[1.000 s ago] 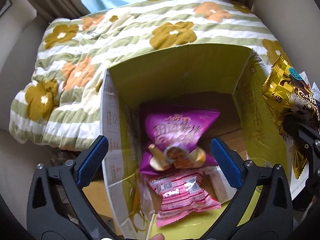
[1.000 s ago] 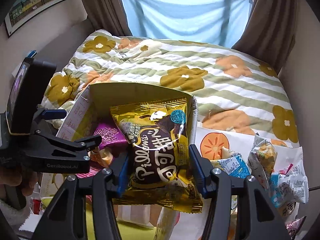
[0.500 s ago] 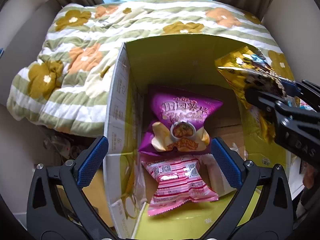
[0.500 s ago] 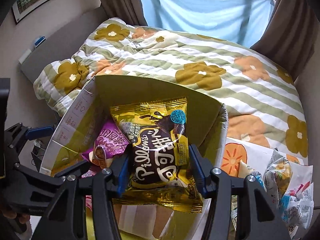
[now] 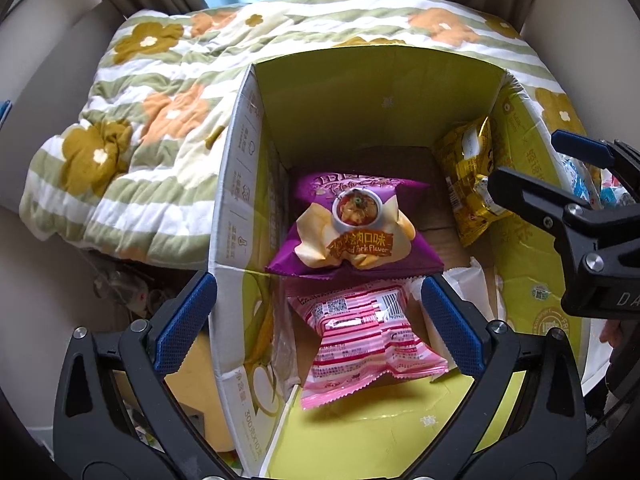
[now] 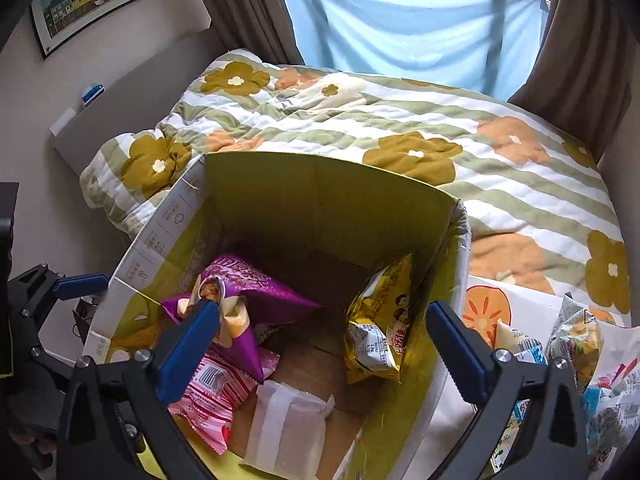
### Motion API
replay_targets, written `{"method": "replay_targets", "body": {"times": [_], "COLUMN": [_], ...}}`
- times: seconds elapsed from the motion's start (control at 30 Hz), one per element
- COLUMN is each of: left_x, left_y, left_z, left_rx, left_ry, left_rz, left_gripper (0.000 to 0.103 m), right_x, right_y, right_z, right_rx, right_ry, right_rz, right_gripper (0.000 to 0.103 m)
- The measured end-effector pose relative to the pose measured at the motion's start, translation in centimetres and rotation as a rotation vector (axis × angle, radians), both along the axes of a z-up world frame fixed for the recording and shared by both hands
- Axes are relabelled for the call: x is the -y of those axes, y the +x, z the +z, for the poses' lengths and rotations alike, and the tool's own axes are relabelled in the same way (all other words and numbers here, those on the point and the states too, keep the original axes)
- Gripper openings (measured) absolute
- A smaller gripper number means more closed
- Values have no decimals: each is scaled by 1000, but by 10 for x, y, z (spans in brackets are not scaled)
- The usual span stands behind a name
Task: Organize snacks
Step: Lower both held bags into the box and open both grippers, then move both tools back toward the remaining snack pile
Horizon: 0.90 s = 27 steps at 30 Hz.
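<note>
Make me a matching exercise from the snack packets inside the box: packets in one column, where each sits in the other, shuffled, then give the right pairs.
Packets
1. purple chip bag
2. pink striped packet
3. gold packet
4. white packet

Places
A. leaning against the right wall of the cardboard box
B. lying flat on the box floor, nearest the right claw's camera
C. resting on top of the pink striped packet
D. partly underneath the purple chip bag

Pairs: 1-C, 2-D, 3-A, 4-B
</note>
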<state>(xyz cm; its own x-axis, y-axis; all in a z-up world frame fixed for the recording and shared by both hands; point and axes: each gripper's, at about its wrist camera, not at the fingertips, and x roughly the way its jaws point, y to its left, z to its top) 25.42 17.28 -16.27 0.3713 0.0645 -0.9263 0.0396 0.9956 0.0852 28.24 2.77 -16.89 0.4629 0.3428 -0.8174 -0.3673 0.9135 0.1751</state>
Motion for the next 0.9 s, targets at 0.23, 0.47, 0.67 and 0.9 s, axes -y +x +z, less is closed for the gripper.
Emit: {"method": "replay_targets", "body": {"times": [0.23,0.47,0.67,0.9], "left_x": [8,28,63,130], "left_y": [-11,-24,-28,-29], "left_z": [19,50,64,73], "left_rx": [39,117,154,191], "left_ry": [-5,-21,-46,-78], "left_rz": [-2,-67,-194,-424], "left_gripper": [101,101,101,101], "right_x": [10,30,63,126], "right_y": [-20,-43,-69,-115], "right_z": [21,48,66,79], "right_rx": [31,78,128,141], "right_ry": [19,39,2,-35], "right_rz": [-17,-87,-197,-460], "right_gripper": [103,103,103,103]}}
